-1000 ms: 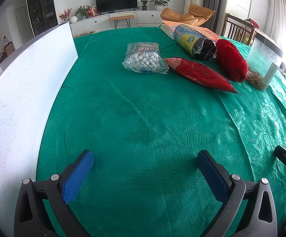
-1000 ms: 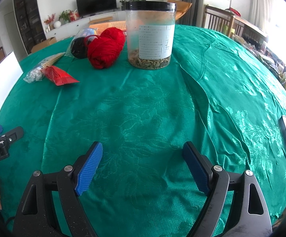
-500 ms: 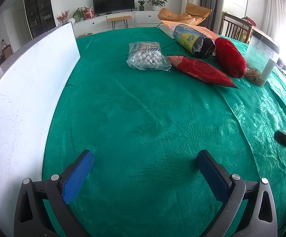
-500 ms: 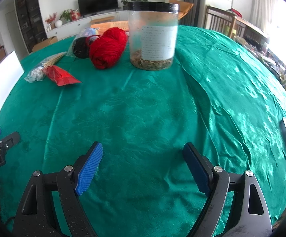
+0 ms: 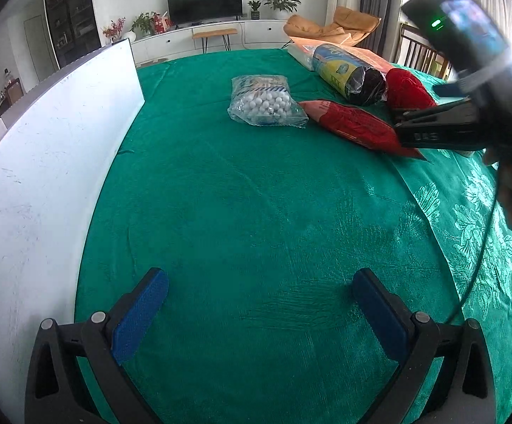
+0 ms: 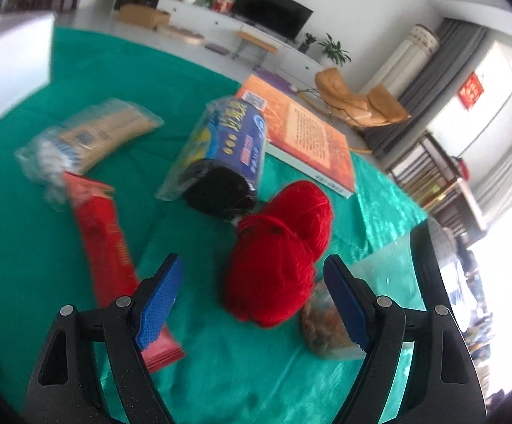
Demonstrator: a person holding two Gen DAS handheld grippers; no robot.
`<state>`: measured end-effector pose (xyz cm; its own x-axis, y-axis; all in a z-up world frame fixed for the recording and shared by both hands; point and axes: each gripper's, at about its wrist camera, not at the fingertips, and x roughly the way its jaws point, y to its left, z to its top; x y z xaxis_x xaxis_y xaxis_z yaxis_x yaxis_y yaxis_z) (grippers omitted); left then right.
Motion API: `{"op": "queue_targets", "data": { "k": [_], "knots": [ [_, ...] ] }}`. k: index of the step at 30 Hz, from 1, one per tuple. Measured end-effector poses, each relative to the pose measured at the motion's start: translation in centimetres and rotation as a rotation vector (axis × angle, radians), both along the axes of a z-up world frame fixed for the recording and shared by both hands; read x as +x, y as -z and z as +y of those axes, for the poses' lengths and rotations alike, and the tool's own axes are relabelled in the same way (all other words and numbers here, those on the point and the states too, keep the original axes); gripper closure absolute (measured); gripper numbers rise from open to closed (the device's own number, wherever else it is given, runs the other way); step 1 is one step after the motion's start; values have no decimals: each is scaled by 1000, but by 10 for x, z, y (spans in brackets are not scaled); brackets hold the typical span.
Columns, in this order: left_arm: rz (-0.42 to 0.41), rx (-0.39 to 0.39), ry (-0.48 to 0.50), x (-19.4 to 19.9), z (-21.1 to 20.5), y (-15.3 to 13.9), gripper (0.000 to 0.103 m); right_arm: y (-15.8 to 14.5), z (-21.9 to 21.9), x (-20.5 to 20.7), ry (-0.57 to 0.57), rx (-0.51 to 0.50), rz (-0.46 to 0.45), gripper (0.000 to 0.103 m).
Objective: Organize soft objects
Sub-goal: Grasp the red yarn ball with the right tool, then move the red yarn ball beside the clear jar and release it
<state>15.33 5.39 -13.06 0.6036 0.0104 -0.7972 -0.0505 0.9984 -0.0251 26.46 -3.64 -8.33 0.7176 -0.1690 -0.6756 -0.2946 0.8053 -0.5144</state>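
The right gripper (image 6: 252,293) has its blue pads wide apart, and its jaws have just been closing a little. Nothing is pinched between them. The red yarn (image 6: 277,254) lies on the cloth just past the tips, lined up with the gap, and the pads do not touch it. Close to the right pad stands a clear jar (image 6: 330,332) with brown bits at the bottom. Close to the left pad lies a long red packet (image 6: 104,233).

Behind the yarn is a roll of black bags (image 6: 220,162) in a blue and yellow wrapper, touching the yarn. Past the roll lies an orange book (image 6: 305,130). To the left sits a clear bag of white balls (image 6: 79,137).

The left gripper (image 5: 259,304) is open too, with nothing in it. It hangs over a bare part of the green cloth (image 5: 249,212). A white board (image 5: 44,162) stands along the left side of the cloth.
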Motion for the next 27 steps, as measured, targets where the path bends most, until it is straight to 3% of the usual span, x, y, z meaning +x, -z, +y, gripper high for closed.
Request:
{"op": "queue_targets", "data": {
  "k": [1,2,6,12,15,18,21,23,25,27],
  "knots": [
    [0,0,0,0,0,0,0,6,-2,7,17,-11,28,30],
    [0,0,1,0,0,0,0,9,-4,13,36,-6,55,51],
    [0,0,1,0,0,0,0,-1,-21,8,78,70,62,60],
    [0,0,1,0,0,0,0,-25,-58,-71,55,314,140,61],
    [0,0,1,0,0,0,0,-23,-86,-114,90,374,154,61],
    [0,0,2,0,0,0,0,-21,-125,-144,171,367,91,61],
    [0,0,-1,0,0,0,0,-13,-171,-133,266,394,38,61],
    [0,-1,-1,0,0,0,0,-15,-187,-117,270,416,8,61],
    [0,-1,-1,0,0,0,0,-15,-196,-89,279,387,-12,61],
    [0,-1,-1,0,0,0,0,-15,-210,-57,307,436,-12,60]
  ]
}}
